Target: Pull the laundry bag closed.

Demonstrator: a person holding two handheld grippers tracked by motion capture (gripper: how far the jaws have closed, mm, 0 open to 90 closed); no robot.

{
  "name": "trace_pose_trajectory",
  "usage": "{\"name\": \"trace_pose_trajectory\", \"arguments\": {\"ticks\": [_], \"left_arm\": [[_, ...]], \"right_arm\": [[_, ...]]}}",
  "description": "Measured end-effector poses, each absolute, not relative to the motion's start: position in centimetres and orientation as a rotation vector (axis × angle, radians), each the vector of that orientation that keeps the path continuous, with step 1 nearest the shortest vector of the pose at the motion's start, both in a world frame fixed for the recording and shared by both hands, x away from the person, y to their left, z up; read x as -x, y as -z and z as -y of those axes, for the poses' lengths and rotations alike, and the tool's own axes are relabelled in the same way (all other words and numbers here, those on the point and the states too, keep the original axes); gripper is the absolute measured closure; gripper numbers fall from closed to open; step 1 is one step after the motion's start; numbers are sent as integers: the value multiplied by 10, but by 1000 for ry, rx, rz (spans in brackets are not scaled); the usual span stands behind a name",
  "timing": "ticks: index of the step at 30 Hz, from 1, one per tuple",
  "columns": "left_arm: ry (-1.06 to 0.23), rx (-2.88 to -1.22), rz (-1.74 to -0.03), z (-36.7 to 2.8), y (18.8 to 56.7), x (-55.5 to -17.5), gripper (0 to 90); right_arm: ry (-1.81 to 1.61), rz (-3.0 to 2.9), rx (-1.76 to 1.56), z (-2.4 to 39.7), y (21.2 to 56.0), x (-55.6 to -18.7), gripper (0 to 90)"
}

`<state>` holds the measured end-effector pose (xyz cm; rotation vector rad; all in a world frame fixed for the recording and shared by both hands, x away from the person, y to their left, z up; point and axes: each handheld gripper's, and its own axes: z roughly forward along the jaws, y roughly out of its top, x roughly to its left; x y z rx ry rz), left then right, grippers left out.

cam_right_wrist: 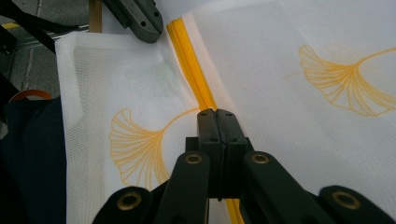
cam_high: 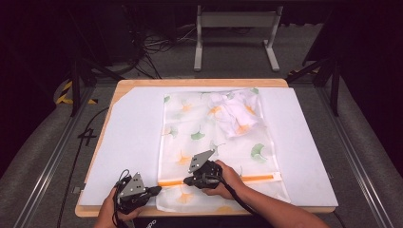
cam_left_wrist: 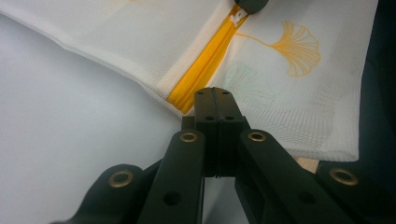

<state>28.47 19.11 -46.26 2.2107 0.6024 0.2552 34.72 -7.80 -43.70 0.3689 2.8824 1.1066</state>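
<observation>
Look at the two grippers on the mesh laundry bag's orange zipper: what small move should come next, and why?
Probably the right gripper should draw the zipper pull along the orange zipper, away from the left gripper. Both sets of jaws are shut: the left pins the zipper's end at the mesh laundry bag's edge, the right sits over the pull.

The zipper pull (cam_left_wrist: 238, 17) is half hidden under the right gripper (cam_left_wrist: 251, 4).
</observation>
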Motion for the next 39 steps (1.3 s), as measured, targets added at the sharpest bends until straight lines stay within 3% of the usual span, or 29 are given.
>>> {"name": "trace_pose_trajectory", "arguments": {"ticks": [39], "left_arm": [[-251, -2212, -600, -191, 463, -285, 900]], "right_arm": [[-1005, -2878, -337, 98, 431, -340, 900]]}}
